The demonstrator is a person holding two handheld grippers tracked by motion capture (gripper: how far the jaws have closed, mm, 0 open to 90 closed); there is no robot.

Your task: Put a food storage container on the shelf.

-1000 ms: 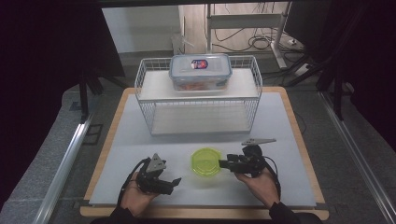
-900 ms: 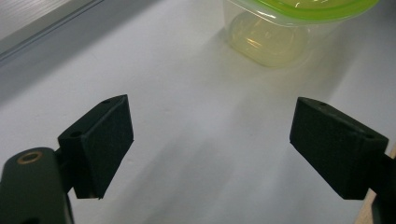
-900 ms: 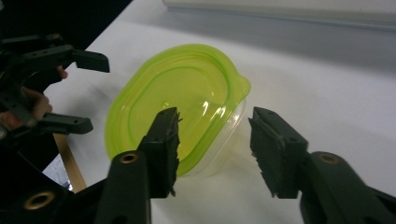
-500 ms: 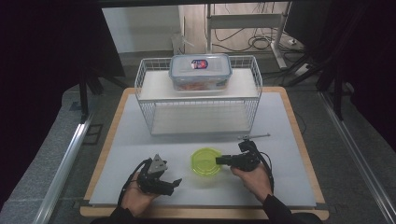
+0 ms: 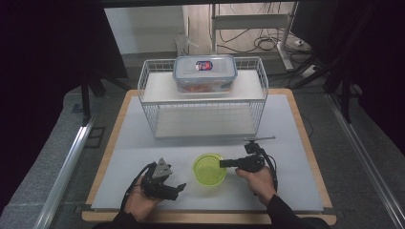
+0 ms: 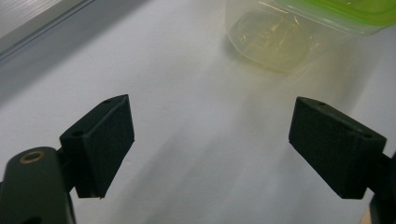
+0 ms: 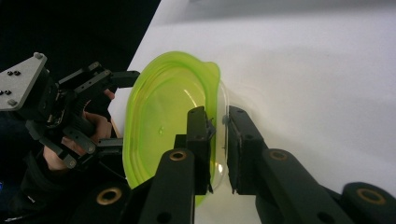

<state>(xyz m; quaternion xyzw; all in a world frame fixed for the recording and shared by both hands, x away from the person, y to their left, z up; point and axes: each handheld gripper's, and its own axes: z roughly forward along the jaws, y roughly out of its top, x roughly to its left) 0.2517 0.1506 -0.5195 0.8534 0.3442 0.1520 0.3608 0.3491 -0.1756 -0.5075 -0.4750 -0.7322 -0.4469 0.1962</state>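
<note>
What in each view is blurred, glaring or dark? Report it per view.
High view: table evenly lit, surroundings black, green container sharp. Left hand-held gripper view: pads crisp, container soft and cropped at the top edge, faint shadow streaks on the white surface. Right hand-held gripper view: the white table is washed out, the left side is black, near jaw parts are slightly soft.

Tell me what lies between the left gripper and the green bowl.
Nothing: bare white table separates the left gripper from the green bowl in the left gripper view.
</note>
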